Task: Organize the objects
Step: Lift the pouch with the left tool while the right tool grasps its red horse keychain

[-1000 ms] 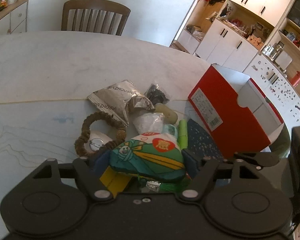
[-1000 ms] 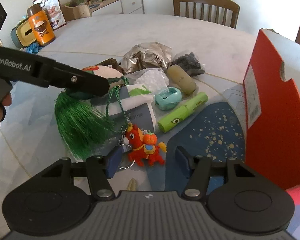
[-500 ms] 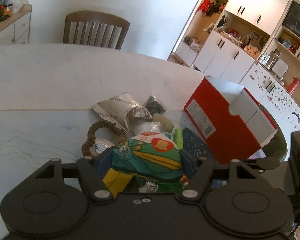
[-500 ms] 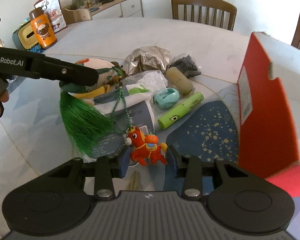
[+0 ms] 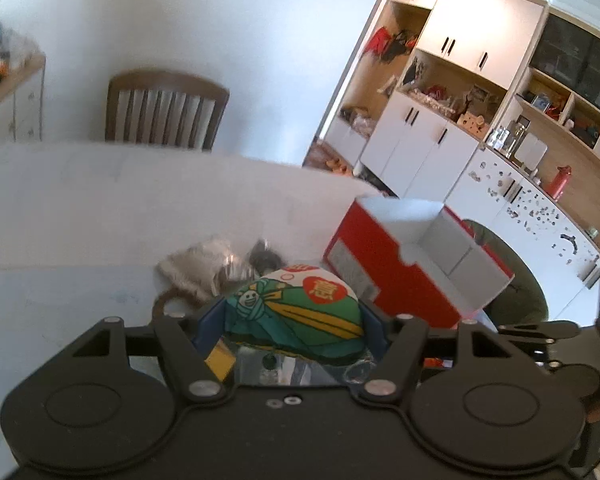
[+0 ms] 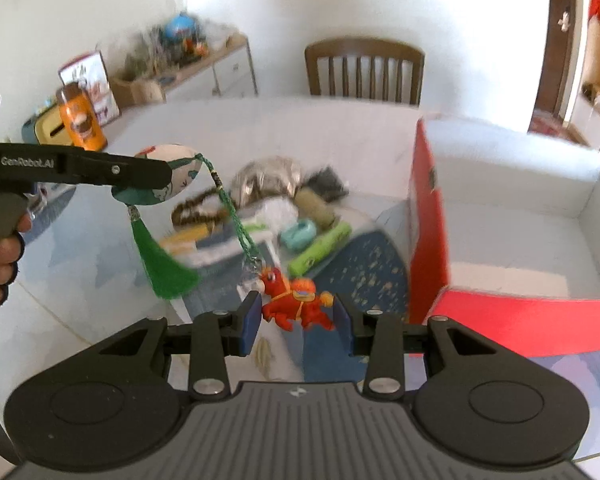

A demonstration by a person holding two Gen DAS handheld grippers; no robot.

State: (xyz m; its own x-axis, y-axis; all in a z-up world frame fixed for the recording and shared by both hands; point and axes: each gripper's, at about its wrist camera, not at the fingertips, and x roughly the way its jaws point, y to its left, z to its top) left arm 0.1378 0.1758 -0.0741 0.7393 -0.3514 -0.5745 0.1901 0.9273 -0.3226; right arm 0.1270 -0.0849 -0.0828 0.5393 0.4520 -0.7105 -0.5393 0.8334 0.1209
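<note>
White marble surface below, the sachet hangs clamped in the left claw. Its cord runs to the red horse charm, between the right claw's part-open pads, contact unclear. Pulling apart could snag both short of the red box.

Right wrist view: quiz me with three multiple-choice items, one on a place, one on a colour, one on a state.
1. Where is the red box relative to the green tube?
A. right
B. left
C. on top of it

2. What colour is the tassel?
A. red
B. green
C. yellow

3. The left gripper is:
A. open and empty
B. shut on the stuffed pouch
C. resting on the table

Answers: 1 A, the box stands right of the tube; 2 B, green strands hang below the pouch; 3 B, both pads press the pouch, held in the air.
</note>
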